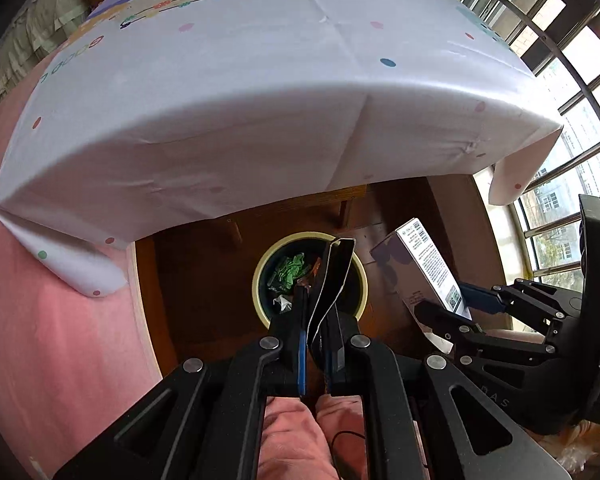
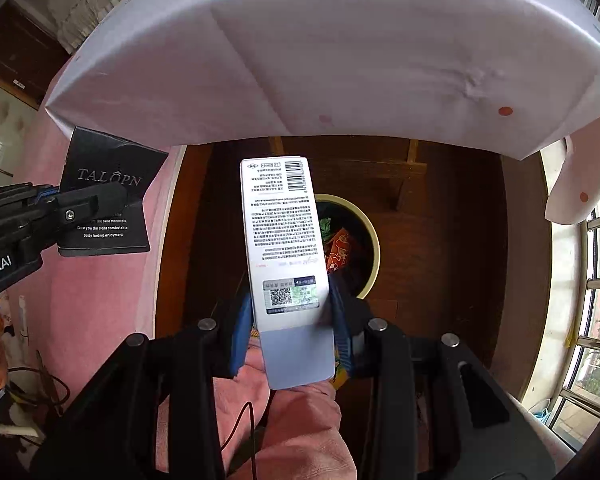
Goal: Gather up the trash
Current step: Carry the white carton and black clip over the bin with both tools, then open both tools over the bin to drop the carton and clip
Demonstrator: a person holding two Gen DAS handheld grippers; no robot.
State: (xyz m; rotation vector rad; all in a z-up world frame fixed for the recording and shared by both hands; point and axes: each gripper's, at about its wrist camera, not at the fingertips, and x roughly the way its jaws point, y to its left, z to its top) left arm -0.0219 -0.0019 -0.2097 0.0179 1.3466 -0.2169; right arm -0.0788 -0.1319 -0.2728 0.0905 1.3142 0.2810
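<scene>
Trash held over bin, both jaws loaded.

L gripper (image 1: 318,320) clamped on black card (image 1: 332,280), w/ bin (image 1: 362,272) on floor below table's near edge (image 1: 220,184). R gripper (image 2: 292,320) clamped on white box (image 2: 284,240), which looks wider than bin gap; could catch rim & tip out, or hit the card if dropped together.

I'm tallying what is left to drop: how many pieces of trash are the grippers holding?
2: a black card in the left gripper, a white box in the right gripper. More already lies in the bin.
</scene>
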